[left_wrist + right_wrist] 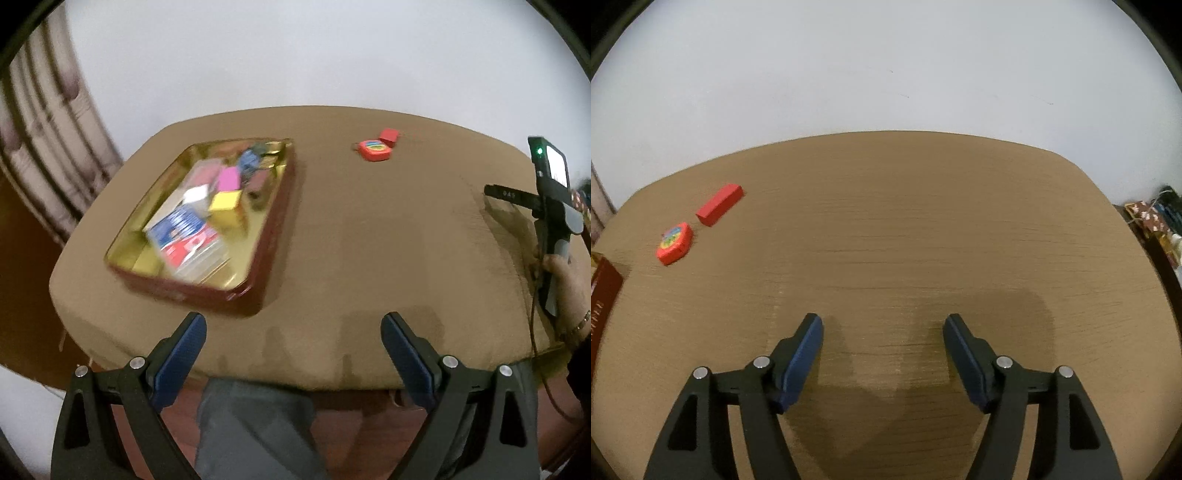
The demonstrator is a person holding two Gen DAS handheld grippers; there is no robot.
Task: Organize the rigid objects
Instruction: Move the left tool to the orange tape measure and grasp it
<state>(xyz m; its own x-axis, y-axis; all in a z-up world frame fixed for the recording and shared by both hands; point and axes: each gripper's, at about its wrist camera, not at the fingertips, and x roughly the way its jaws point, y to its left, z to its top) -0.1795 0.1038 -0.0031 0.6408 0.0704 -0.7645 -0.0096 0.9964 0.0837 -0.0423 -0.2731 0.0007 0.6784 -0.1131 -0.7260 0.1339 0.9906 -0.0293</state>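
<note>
a brown tabletop (923, 229) carried a gold-lined red tin (271, 236) at ten o'clock from the left tongs (293, 334), packed with a yellow block (226, 205), a pink block (229, 179) and blurred card boxes. a red rectangular block (719, 205) and a red hexagonal toy (675, 243) lay just beside each other at ten o'clock from the right tongs (882, 330). both tongs stood apart, gripping nothing.

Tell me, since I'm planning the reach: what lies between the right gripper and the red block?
Only bare table, in the right wrist view, between right gripper and red block.
</note>
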